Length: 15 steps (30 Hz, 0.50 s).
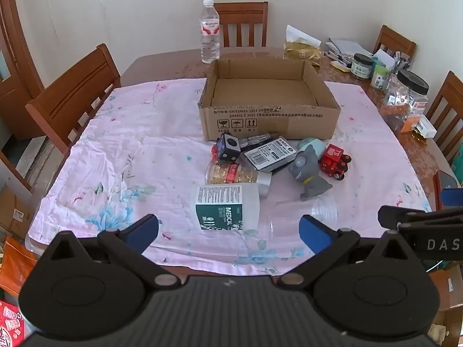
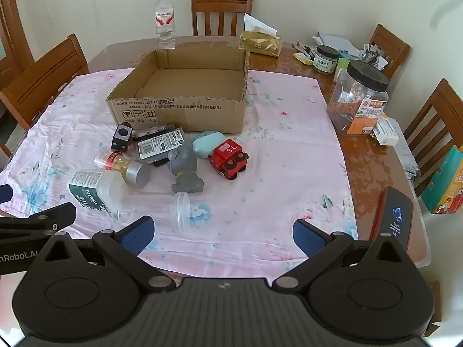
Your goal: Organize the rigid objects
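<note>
Both hand-held grippers, the left gripper [image 1: 228,232] and the right gripper [image 2: 222,232], hang wide apart and empty over the near edge of a pink floral cloth [image 1: 130,156] on a wooden table [image 2: 373,159]. An empty cardboard box [image 1: 269,115] sits toward the far side, with a jumble just in front of it: a grey cat figure [image 1: 308,170], a red toy truck [image 1: 334,160], a black packet [image 1: 270,153], a capsule jar [image 1: 237,175] and a white medical bottle [image 1: 228,206], both on their sides. A clear plastic cup [image 2: 181,209] lies tipped nearest the grippers, and a phone [image 2: 395,219] rests at the near right edge.
</note>
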Motion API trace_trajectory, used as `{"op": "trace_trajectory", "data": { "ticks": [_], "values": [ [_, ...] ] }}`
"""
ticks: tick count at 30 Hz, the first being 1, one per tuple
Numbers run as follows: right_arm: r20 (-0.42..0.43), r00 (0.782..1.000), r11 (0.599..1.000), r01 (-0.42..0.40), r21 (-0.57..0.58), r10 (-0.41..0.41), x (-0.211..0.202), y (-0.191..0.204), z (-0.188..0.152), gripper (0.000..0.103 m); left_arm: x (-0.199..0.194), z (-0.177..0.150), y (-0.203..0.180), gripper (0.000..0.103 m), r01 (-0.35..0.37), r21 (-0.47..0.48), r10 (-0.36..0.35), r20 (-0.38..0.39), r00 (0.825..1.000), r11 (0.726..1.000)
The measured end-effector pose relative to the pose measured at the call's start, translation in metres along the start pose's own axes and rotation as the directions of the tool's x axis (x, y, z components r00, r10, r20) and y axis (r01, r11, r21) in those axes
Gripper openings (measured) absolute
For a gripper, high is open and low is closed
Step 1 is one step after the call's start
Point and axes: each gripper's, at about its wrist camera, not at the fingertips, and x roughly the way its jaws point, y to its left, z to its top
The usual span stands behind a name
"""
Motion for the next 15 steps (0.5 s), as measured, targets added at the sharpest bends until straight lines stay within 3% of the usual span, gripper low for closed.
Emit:
{"op": "trace_trajectory", "data": {
  "ticks": [15],
  "values": [
    [0.001, 1.0, 1.0, 0.001, -0.002, -0.001, -0.0003, 0.0016, 0.0024, 0.103, -0.0021, 0.0026, 0.0026, 0.103, 0.003, 0.003, -0.003, 0.013, 1.0, 1.0]
  ]
}}
